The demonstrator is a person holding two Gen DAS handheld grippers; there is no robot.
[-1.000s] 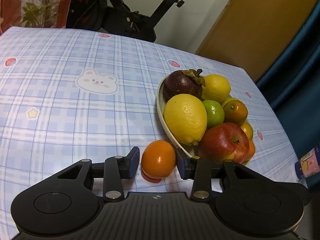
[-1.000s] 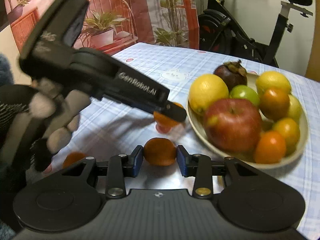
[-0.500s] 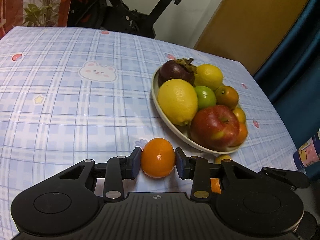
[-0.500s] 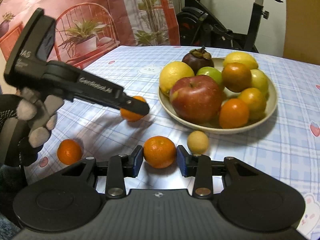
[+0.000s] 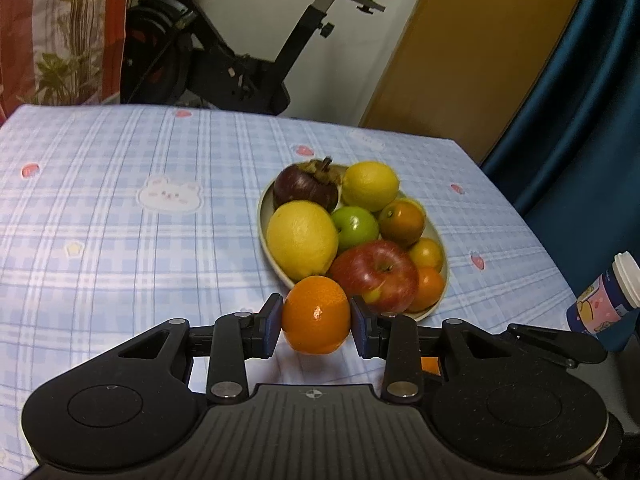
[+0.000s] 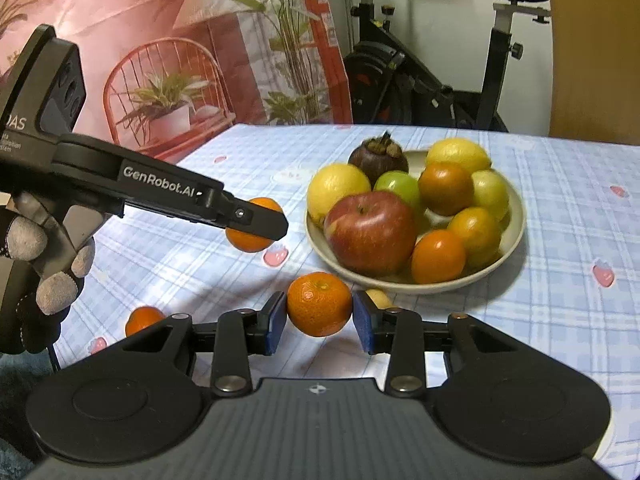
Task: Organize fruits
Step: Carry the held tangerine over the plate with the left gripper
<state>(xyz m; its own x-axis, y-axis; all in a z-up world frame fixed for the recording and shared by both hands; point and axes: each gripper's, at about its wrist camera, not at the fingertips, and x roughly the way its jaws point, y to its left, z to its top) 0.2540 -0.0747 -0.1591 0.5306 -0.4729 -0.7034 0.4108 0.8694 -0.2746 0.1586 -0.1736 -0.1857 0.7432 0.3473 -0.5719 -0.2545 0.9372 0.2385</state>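
Left gripper (image 5: 316,326): jaws clamped on a smooth orange (image 5: 316,314), held clear of the tablecloth (image 5: 120,240) just before the bowl (image 6: 516,216). The fruit is near round, so no long axis can be told. Right gripper (image 6: 319,322): jaws clamped on a dimpled mandarin (image 6: 319,304), stem scar facing the camera. Bowl stands mid-table, heaped with fruit. One small orange (image 6: 142,318) lies loose on the cloth. Legible on the left gripper's side: "GenRobot.AI"

Black plastic left gripper (image 6: 256,222) and right gripper (image 6: 320,322), blue pads (image 6: 276,320), silver pivot screws, white "GenRobot.AI" lettering; black glove (image 6: 36,268) with grey fingertips.
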